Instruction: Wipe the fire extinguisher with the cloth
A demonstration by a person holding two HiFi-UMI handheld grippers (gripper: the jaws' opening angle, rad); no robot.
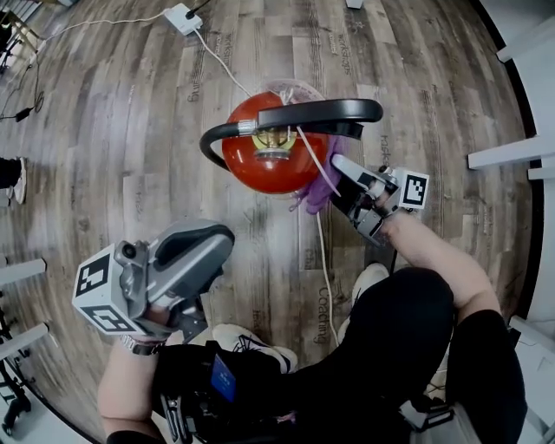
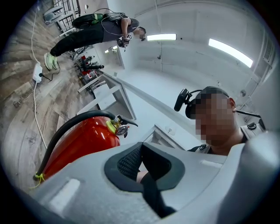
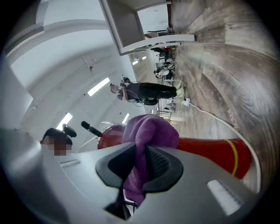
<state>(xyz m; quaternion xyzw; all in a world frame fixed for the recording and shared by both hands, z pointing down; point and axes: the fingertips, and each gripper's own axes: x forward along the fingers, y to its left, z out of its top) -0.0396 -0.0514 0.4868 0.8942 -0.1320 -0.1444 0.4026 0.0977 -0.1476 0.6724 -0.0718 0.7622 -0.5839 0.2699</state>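
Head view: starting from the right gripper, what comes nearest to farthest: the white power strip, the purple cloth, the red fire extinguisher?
1. Purple cloth, pinched in the right gripper's fingers.
2. Fire extinguisher, just to its left.
3. Power strip, far off, top left.

From the head view the fire extinguisher (image 1: pixel 247 166) shows only its red top — the body below is hidden. In the right gripper view the cloth (image 3: pixel 148 131) covers its middle. The pressure gauge (image 2: pixel 122 130) is too small to read.
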